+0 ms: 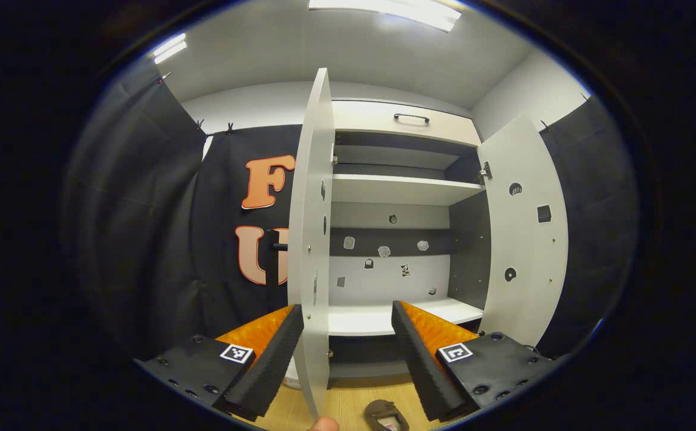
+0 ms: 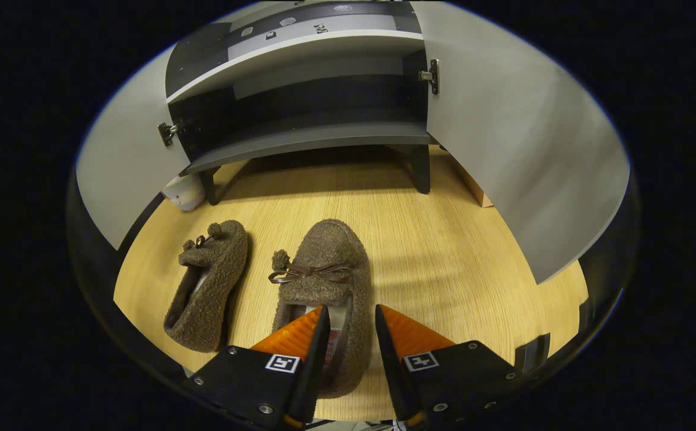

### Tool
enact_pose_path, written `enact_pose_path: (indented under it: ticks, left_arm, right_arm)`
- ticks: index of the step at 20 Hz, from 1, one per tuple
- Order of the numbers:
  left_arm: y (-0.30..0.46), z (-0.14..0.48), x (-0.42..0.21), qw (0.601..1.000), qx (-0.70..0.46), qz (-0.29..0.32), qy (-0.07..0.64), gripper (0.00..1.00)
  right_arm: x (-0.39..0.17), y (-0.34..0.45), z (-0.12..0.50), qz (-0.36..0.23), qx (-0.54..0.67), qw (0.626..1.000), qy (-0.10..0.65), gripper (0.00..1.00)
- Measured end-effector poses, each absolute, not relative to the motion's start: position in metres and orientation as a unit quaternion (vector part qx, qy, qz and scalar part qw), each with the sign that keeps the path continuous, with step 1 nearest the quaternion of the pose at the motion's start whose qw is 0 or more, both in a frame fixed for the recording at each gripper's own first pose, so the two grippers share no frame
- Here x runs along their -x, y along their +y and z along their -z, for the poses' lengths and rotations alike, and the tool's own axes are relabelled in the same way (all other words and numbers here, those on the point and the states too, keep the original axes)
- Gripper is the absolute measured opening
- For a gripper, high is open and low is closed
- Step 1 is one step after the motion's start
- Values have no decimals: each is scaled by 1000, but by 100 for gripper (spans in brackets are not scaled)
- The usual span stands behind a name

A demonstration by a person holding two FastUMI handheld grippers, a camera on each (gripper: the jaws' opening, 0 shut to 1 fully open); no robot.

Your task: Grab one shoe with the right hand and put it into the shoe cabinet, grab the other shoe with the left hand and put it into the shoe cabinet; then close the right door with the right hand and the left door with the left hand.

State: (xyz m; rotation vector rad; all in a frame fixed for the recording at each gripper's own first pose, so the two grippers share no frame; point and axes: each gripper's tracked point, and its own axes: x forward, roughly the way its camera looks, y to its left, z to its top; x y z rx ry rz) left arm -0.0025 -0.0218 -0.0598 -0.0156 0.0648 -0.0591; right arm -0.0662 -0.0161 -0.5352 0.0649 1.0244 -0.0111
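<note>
In the left gripper view, the left door [image 1: 312,239] stands edge-on and hides the cabinet's [image 1: 395,191] left side behind it. A shoe [image 1: 385,416] is cut off by the bottom edge; only its heel opening shows. The small marks on the cabinet's back panel are too small to identify.

In the right gripper view, the right gripper [image 2: 350,335] straddles the right shoe's [image 2: 327,263] side wall; its fingers [image 2: 315,353] cover the heel. Contact between the fingers and the shoe cannot be determined. The cabinet's upper shelves are cut off at the top edge.
</note>
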Motion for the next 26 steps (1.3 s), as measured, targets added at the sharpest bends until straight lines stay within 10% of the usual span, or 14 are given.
enact_pose_path:
  ticks: [4,11,26]
  left_arm:
    - [-22,62,3,999,6,26,34,97]
    - [-19,68,7,999,4,28,38,94]
    - [6,44,20,1000,-3,20,9,94]
  right_arm:
    - [57,-15,545,16,-49,871,489,48]
    - [47,-14,540,42,-67,872,483,1]
    - [-33,44,312,-3,-101,940,324,0]
